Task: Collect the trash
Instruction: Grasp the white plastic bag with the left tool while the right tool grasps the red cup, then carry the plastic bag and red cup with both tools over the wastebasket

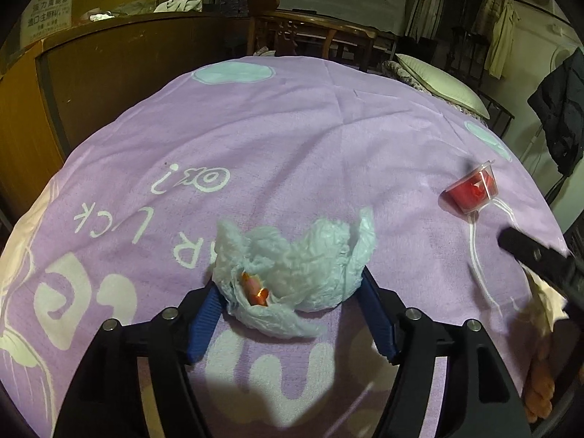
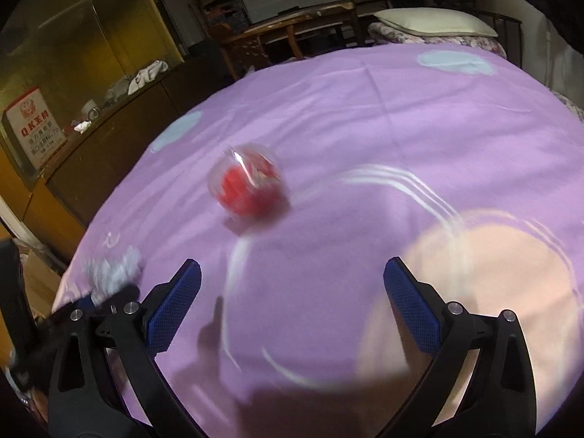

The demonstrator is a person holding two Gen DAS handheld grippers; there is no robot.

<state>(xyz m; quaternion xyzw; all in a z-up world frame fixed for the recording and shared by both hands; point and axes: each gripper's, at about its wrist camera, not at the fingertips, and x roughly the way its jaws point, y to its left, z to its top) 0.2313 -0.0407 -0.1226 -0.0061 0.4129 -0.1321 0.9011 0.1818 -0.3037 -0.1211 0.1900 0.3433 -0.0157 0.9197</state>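
A crumpled pale blue tissue [image 1: 295,273] with an orange scrap in its fold lies on the purple bed sheet [image 1: 292,138]. My left gripper [image 1: 290,284] has its blue pads on both sides of the tissue, shut on it. A small clear plastic cup with red contents [image 1: 472,188] lies on its side at the right; it also shows blurred in the right wrist view [image 2: 248,189]. My right gripper [image 2: 292,273] is open and empty, short of the cup. The tissue [image 2: 113,270] and the left gripper show blurred at the lower left of that view.
A brown wooden cabinet [image 1: 109,73] runs along the bed's left side with cloths and a printed box [image 2: 36,127] on top. A pillow [image 1: 438,80] lies at the far right of the bed. A wooden chair [image 1: 310,36] stands beyond.
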